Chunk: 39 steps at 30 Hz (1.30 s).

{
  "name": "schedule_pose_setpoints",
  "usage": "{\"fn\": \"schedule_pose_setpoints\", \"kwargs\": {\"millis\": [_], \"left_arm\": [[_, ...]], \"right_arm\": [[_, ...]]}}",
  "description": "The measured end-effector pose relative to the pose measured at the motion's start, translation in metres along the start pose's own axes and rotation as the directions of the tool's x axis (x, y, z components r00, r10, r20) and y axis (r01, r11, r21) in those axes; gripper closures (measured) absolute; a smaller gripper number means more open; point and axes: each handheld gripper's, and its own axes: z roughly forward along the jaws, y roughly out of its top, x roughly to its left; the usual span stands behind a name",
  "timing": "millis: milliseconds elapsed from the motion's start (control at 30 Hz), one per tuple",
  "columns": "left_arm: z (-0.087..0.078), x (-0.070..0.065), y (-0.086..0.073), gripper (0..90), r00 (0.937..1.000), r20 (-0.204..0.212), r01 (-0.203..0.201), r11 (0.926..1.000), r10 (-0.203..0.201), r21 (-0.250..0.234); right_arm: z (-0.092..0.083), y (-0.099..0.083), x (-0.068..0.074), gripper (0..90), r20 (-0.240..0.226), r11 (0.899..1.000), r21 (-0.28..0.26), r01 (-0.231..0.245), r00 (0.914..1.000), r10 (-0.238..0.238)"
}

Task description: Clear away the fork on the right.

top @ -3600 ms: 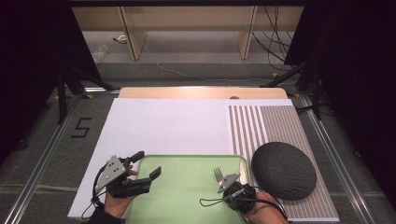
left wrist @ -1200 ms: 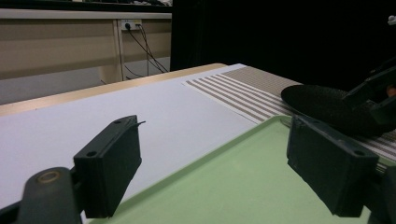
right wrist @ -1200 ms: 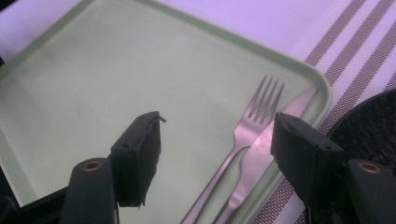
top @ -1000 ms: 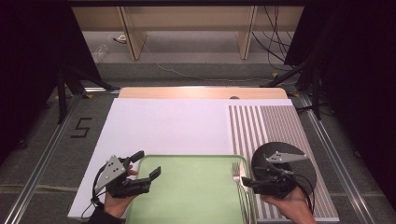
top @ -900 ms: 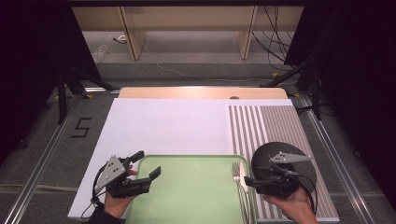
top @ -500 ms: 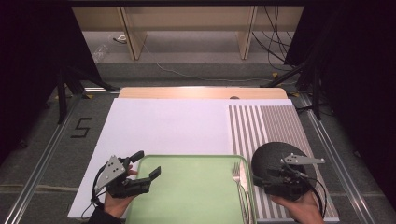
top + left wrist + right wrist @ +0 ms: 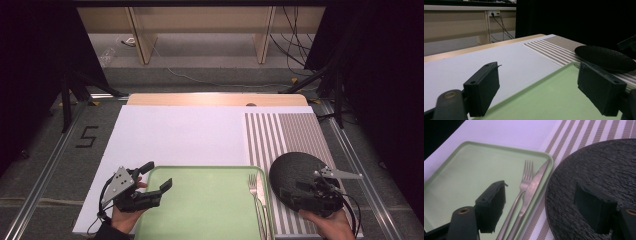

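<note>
A pale green tray [image 7: 205,205] lies at the table's near edge. A steel fork [image 7: 252,186] and knife [image 7: 261,200] lie side by side along its right rim. My left gripper [image 7: 157,176] rests at the tray's left rim, open and empty; in the left gripper view its jaws [image 7: 541,87] straddle that rim. My right gripper [image 7: 295,192] hovers over the near part of the dark round plate [image 7: 295,167]. Its jaws have just been opening and hold nothing. In the right gripper view [image 7: 541,197] the fork [image 7: 526,175], knife [image 7: 535,183] and plate [image 7: 599,170] lie below them.
The plate sits on a striped placemat [image 7: 280,135] at the right. A white mat [image 7: 175,135] covers the table's left and middle, and a wooden table edge [image 7: 215,99] runs along the far side. Cables and stand legs lie on the floor beyond.
The right gripper has slid right, from the tray's right rim to over the plate, and its jaws stand wider. Fork and knife stay on the tray. The left gripper has not moved.
</note>
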Motion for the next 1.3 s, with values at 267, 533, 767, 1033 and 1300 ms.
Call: {"fn": "schedule_pose_setpoints", "kwargs": {"millis": [267, 533, 767, 1033, 1300], "left_arm": [[0.000, 0.000, 0.000, 17.3, 1.0000, 0.000, -0.001, 1.0000, 0.001, 0.000], [0.000, 0.000, 0.000, 17.3, 1.0000, 0.000, 0.000, 1.0000, 0.000, 0.001], [0.000, 0.000, 0.000, 17.3, 1.0000, -0.001, -0.001, 1.0000, 0.001, 0.000], [0.000, 0.000, 0.000, 17.3, 1.0000, -0.002, 0.000, 1.0000, 0.000, 0.001], [0.000, 0.000, 0.000, 17.3, 1.0000, -0.002, 0.002, 1.0000, -0.002, 0.002]], "right_arm": [[-0.008, -0.004, -0.009, 21.6, 0.005, 0.998, -0.032, -0.057, 0.9984, 0.057], [-0.020, -0.010, -0.019, 19.7, 0.028, 0.993, -0.072, -0.091, 0.9952, 0.094], [-0.028, -0.015, -0.026, 19.5, 0.046, 0.989, -0.088, -0.122, 0.9909, 0.127], [-0.033, -0.021, -0.034, 19.7, 0.046, 0.979, -0.104, -0.174, 0.9826, 0.180], [-0.034, -0.026, -0.036, 19.7, 0.056, 0.976, -0.101, -0.191, 0.9788, 0.197]]}}
